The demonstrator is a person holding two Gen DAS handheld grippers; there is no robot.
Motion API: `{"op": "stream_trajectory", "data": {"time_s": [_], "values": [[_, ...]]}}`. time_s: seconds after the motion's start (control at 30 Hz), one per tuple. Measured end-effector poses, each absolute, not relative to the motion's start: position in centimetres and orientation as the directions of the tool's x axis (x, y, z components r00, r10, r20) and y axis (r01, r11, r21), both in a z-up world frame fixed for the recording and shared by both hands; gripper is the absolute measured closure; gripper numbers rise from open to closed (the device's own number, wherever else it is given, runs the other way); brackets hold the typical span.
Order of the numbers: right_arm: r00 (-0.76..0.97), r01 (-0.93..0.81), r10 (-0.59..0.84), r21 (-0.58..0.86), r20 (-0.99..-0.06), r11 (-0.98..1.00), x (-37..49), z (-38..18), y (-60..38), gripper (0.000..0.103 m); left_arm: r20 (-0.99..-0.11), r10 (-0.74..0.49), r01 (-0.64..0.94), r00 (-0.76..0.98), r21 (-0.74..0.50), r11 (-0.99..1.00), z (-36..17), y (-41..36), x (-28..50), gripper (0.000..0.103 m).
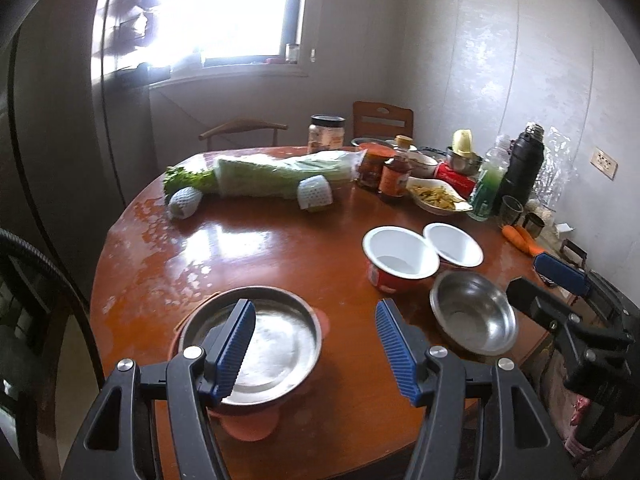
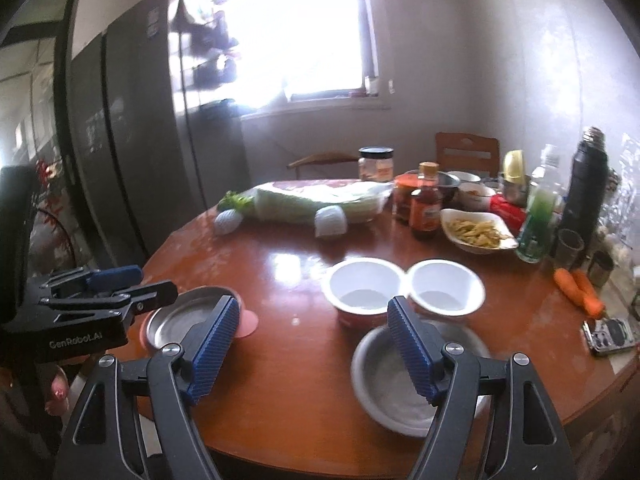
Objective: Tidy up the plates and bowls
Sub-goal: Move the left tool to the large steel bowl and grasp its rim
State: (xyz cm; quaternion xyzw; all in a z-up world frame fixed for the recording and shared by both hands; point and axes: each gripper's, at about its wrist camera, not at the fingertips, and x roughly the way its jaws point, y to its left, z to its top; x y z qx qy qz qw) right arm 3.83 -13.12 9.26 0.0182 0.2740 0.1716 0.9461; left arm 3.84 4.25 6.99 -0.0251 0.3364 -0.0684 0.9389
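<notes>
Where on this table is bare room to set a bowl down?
Bare wood lies in the middle of the table, between the wrapped cabbage, the steel plate and the two white bowls. There is also a strip between the steel plate and steel bowl. The far right, around the bottles and thermos, is crowded.

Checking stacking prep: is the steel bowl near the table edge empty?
Empty: steel bowl sits upright, bare shiny inside visible.

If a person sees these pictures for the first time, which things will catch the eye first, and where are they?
First the two white-lined red bowls standing side by side right of the centre of the round wooden table. Nearer the front edge, a steel plate sits on a pink mat at the left and a steel bowl at the right. Across the far side lies a long wrapped cabbage.
</notes>
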Motion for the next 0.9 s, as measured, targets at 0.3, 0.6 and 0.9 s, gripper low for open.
{"op": "stream_trajectory", "data": {"time_s": [0.3, 0.6, 0.9], "values": [[0.806, -0.245, 0.296, 0.166, -0.513, 0.955, 3.9, 8.7, -17.5, 0.025, -0.652, -0.182, 0.167, 0.736, -0.086, 0.982, 6.3, 0.2, 4.8, 0.04], [0.812, -0.173, 0.227, 0.15, -0.537, 0.973, 4.4, 7.1, -20.6, 0.025, -0.679, -0.2, 0.185, 0.706, -0.096, 0.978, 4.8, -2.5, 6.6, 0.04], [0.774, -0.115, 0.18, 0.145, -0.607, 0.983, 6.5, 3.7, -23.4, 0.025, -0.725, -0.229, 0.206, 0.649, -0.122, 0.971, 1.8, -5.8, 9.2, 0.04]]}}
